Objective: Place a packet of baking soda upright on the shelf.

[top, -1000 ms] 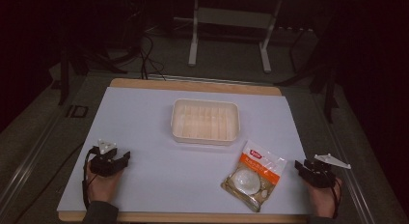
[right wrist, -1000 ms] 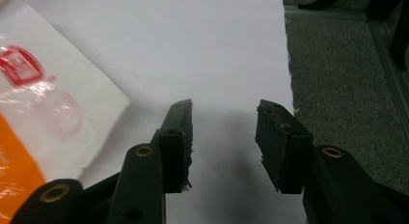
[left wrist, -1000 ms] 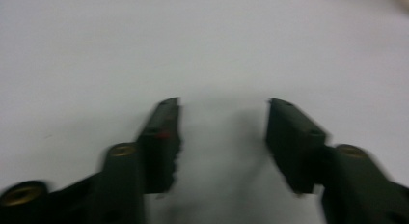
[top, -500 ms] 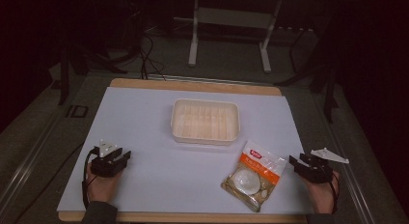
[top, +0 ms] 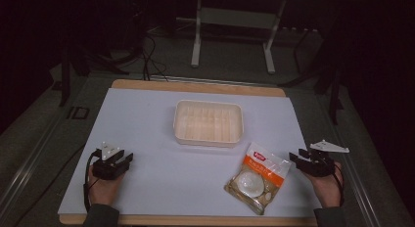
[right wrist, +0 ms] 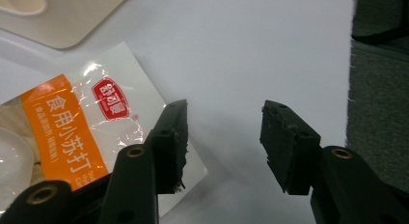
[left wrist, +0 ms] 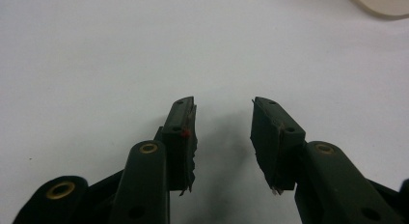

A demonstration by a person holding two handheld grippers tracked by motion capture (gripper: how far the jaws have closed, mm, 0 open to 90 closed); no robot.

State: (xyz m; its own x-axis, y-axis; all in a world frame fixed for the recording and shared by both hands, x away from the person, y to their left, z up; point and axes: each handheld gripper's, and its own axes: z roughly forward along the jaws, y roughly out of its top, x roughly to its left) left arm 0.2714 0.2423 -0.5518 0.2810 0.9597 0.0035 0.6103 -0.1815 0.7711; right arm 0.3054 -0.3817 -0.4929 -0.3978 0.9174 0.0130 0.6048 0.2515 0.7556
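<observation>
White table [top: 161, 139] holds a bag [top: 257, 177]; the right gripper [top: 299, 160] has crept closer, fingers just closing a little, empty; left gripper [top: 122, 161] gapes empty.

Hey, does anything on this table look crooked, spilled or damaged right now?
Only the orange-and-clear snack bag stands out: it lies askew, at a slant to the table's edges, just left of the open right tongs. The cream tray sits square. No spill or damage shows.
</observation>
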